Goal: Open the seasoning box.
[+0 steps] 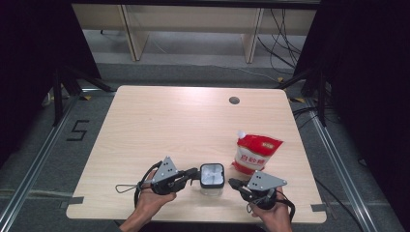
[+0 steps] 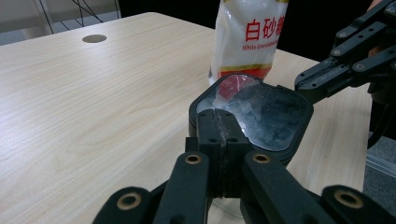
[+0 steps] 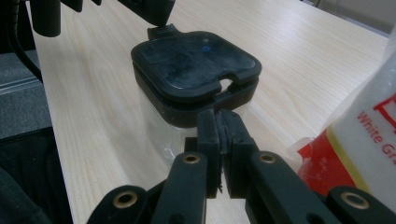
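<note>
A small clear square container [image 1: 212, 176] with a black-framed lid [image 3: 191, 65] stands near the table's front edge. My left gripper [image 1: 196, 173] is shut, and its tips rest against the lid's left edge [image 2: 223, 126]; I cannot tell whether they pinch the lid's tab. My right gripper [image 1: 232, 182] is shut with nothing between its jaws. Its tips [image 3: 222, 126] sit just short of the container's right side, below the lid's notch. A red and white sugar bag [image 1: 256, 152] stands upright behind and to the right of the container.
The light wooden table [image 1: 169, 125] has a round cable hole [image 1: 234, 100] at its far right. Dark curtains flank both sides, and desk legs and cables lie beyond the far edge. In the left gripper view the right gripper [image 2: 308, 86] comes in from the right.
</note>
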{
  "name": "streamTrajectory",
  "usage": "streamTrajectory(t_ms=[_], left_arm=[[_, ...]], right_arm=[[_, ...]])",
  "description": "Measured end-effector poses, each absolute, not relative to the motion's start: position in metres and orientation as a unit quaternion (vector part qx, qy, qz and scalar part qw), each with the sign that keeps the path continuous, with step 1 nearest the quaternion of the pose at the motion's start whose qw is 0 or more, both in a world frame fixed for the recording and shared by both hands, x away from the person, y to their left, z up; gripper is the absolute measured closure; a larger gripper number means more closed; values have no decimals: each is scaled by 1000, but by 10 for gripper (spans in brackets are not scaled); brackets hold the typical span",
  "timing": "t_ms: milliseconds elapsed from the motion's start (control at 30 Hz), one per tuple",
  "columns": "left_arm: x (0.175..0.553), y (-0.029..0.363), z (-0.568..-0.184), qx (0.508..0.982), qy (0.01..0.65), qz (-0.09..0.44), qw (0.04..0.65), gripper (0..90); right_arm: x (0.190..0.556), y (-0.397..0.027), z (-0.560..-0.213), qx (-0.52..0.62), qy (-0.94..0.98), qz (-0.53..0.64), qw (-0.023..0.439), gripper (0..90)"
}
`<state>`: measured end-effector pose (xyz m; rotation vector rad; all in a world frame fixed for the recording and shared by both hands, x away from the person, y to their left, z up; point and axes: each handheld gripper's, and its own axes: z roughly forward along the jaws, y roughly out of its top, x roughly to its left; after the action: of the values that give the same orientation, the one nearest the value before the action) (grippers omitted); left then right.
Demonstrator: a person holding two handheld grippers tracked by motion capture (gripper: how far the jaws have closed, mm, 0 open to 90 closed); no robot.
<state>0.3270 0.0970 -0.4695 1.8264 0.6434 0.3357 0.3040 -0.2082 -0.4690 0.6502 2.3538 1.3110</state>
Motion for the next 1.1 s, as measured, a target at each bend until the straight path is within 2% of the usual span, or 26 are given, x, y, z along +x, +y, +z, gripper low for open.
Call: streamTrajectory(t_ms=[33, 667, 767, 867, 933, 1100], left_arm=[[326, 96, -470, 767, 287, 136, 557, 891], [327, 98, -471, 769, 282, 133, 558, 891], [326, 97, -470, 765, 302, 127, 555, 887], [329, 101, -469, 765, 302, 133, 553, 837], [331, 107, -465, 754, 308, 118, 568, 737], [326, 128, -467, 772, 284, 117, 557, 599]], right_arm=[[304, -207, -469, 231, 835, 465, 182, 880], [309, -196, -462, 207, 849, 452, 179, 885], [309, -196, -460, 204, 846, 459, 179, 884], [310, -196, -458, 200, 847, 458, 180, 884], [311, -195, -456, 197, 845, 462, 183, 883], [311, -193, -454, 200, 843, 467, 180, 883]])
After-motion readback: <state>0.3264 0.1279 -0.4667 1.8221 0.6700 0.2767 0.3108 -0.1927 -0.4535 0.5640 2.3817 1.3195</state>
